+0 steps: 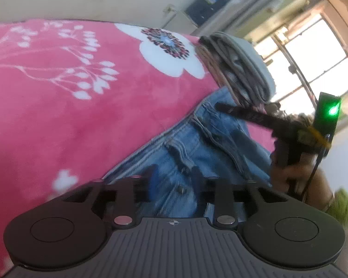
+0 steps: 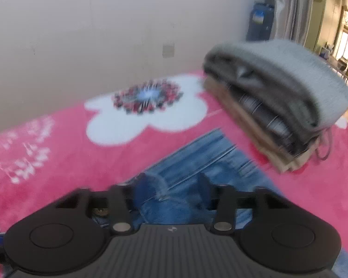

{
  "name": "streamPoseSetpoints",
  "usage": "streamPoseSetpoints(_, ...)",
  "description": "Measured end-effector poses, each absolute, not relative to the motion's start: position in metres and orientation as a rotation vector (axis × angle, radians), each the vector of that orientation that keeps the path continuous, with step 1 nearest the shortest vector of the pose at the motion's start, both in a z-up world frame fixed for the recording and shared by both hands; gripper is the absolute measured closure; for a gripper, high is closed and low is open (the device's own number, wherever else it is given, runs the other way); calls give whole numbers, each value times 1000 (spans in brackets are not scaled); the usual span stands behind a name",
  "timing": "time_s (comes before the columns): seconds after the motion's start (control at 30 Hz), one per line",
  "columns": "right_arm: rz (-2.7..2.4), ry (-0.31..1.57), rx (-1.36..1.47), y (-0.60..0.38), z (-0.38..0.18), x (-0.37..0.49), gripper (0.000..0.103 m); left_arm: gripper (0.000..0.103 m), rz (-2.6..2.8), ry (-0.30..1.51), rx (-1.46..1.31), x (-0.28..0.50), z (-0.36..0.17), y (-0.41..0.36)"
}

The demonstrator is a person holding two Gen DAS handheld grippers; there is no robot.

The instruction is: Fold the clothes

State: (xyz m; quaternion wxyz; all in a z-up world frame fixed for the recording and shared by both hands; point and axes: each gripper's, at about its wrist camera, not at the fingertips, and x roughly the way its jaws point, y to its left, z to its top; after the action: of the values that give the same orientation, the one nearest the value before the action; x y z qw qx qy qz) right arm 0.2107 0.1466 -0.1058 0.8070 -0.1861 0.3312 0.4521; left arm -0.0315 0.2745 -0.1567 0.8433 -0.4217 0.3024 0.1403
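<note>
Blue denim jeans [image 1: 197, 143] beneath both parted hand-held grippers, pink blanket [image 1: 69, 115]

Pink blanket [image 1: 58, 115]: jeans [image 1: 197, 148], folded stack [image 1: 239, 69]

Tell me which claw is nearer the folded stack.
Right. In the left wrist view the right claw reaches over the jeans almost to the foot of the stack. The left claw sits back over the jeans' near part.
</note>
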Motion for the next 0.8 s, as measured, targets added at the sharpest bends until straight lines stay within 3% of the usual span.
streamPoseSetpoints(0.07, 990, 693, -343, 132, -89, 220, 42, 64, 281, 664, -861, -45, -150, 272)
streamPoseSetpoints(0.13, 976, 724, -320, 128, -88, 240, 30, 60, 279, 704, -863, -57, -147, 272)
streamPoseSetpoints(0.23, 939, 793, -299, 129, -95, 275, 22, 59, 304, 791, -906, -69, -156, 276)
streamPoseSetpoints(0.6, 915, 1046, -261, 156, -141, 346, 22, 53, 348, 712, -1050, -62, -187, 284)
streamPoseSetpoints(0.7, 929, 1056, -261, 160, -145, 344, 35, 70, 383, 687, -1047, -59, -189, 283)
streamPoseSetpoints(0.73, 949, 1055, -261, 161, -144, 343, 51, 76, 394, 689, -1038, -58, -189, 283)
streamPoseSetpoints(0.8, 972, 1029, -291, 164, -138, 335, 68, 83, 412, 680, -1031, -57, -187, 281)
